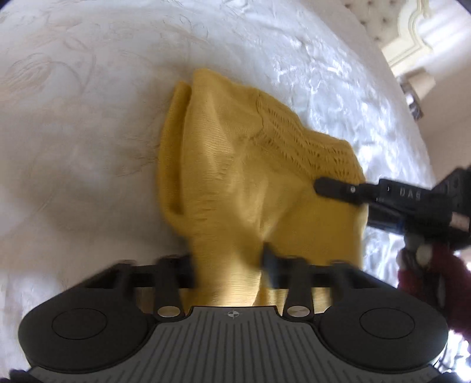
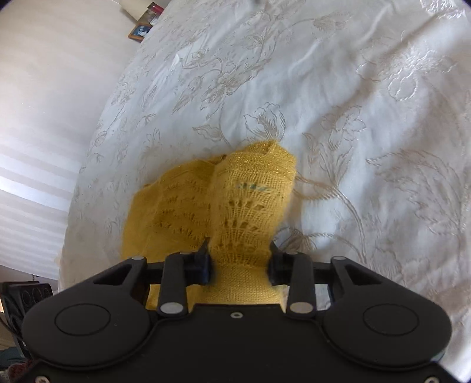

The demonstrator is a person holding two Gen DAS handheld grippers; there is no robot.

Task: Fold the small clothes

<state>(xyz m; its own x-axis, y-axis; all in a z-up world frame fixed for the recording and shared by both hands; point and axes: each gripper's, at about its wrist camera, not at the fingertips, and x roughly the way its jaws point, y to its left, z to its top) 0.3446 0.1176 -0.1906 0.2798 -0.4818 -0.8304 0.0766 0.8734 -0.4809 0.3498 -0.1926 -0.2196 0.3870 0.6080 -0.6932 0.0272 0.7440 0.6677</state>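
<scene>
A yellow knitted garment (image 1: pixel 250 165) with a lace pattern lies bunched on a white embroidered bedspread (image 1: pixel 73 117). My left gripper (image 1: pixel 231 268) is shut on its near edge, and the cloth is gathered between the pads. One of the right gripper's fingers (image 1: pixel 332 188) reaches onto the garment's right side, held by a hand in a dark red sleeve (image 1: pixel 426 280). In the right wrist view, my right gripper (image 2: pixel 240 262) is shut on a pinched fold of the lacy yellow garment (image 2: pixel 244 200). The rest of it spreads to the left over the bedspread (image 2: pixel 368 117).
A tufted headboard (image 1: pixel 368 14) and a lamp (image 1: pixel 418 82) stand beyond the bed at the upper right. The bed's edge curves along the left of the right wrist view, with a pale wall (image 2: pixel 44 103), a framed picture (image 2: pixel 139 31) and a dark object (image 2: pixel 26 297) past it.
</scene>
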